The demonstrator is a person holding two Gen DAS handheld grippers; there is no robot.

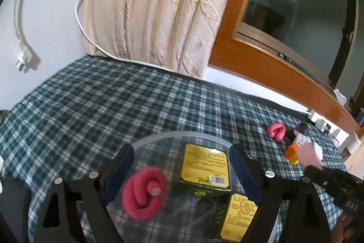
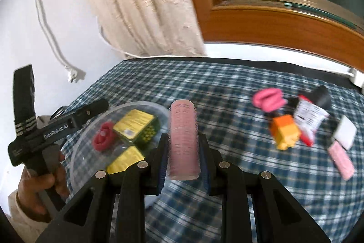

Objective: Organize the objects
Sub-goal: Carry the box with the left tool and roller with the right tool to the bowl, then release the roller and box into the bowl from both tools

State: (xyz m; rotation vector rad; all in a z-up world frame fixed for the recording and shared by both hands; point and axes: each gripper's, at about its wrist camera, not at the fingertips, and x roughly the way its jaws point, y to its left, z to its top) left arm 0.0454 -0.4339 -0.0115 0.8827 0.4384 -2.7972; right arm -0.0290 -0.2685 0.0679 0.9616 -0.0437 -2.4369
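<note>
Overhead, plaid tablecloth [image 1: 95,106] beneath curtain [image 1: 154,8].

blurred orange block [image 2: 285,134], lower yellow box [image 1: 238,215] cut off

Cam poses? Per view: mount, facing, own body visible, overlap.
Left wrist: on the left hand-held gripper, open, facing down into the clear bowl toward the window wall; own fingers show.
Right wrist: on the right hand-held gripper, clamped on a pink roller, facing the plaid table; left hand shows.
Shared: bowl, red scrunchie, yellow boxes, curtain.
</note>
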